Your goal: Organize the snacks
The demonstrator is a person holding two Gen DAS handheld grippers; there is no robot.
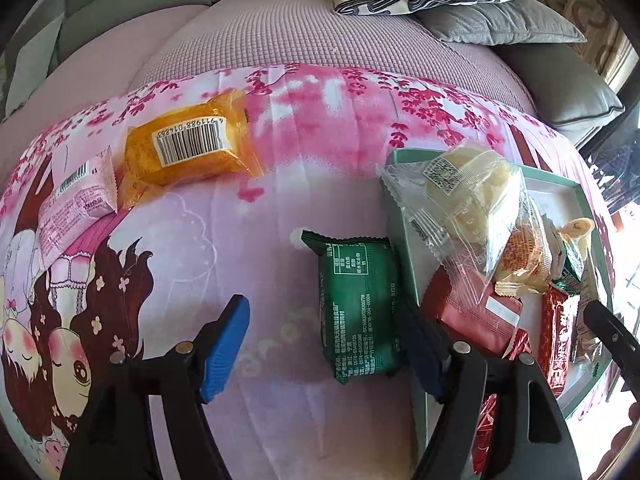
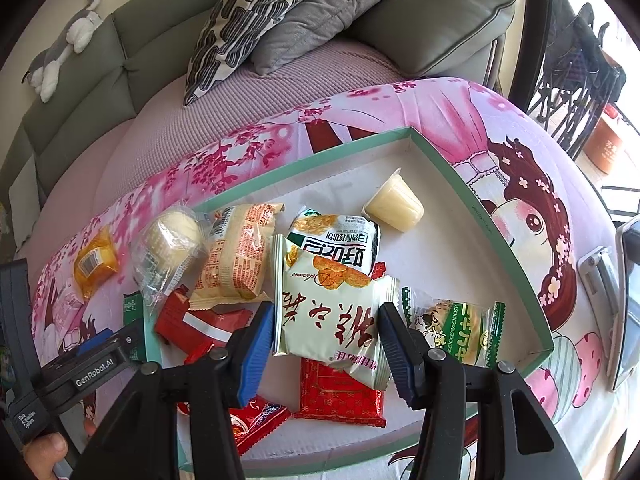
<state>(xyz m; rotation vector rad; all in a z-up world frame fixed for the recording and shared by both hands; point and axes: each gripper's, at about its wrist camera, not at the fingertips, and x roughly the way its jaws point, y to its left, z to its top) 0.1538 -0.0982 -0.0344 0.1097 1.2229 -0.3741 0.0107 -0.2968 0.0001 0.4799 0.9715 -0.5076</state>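
The left gripper (image 1: pixel 324 350) is seen with its fingers (image 1: pixel 224 348) spread wide above the green packet (image 1: pixel 358 308), which lies flat on the pink cartoon cloth (image 1: pixel 280 160) just beside the near wall of the green-rimmed tray (image 1: pixel 404 216); no pad is seen to press on the packet; the orange packet (image 1: pixel 188 152) and the pink packet (image 1: pixel 76 200) are laid well apart from the tray, on the far side of the green packet. The right gripper (image 2: pixel 326 344) is held over the tray (image 2: pixel 476 208) with the white packet with red script (image 2: pixel 332 316) between its narrowed fingers (image 2: pixel 256 356); whether the pads press on it cannot be told; a jelly cup (image 2: pixel 396 204) is tipped over towards the tray's far corner; a red packet (image 2: pixel 340 392) lies under the white one.
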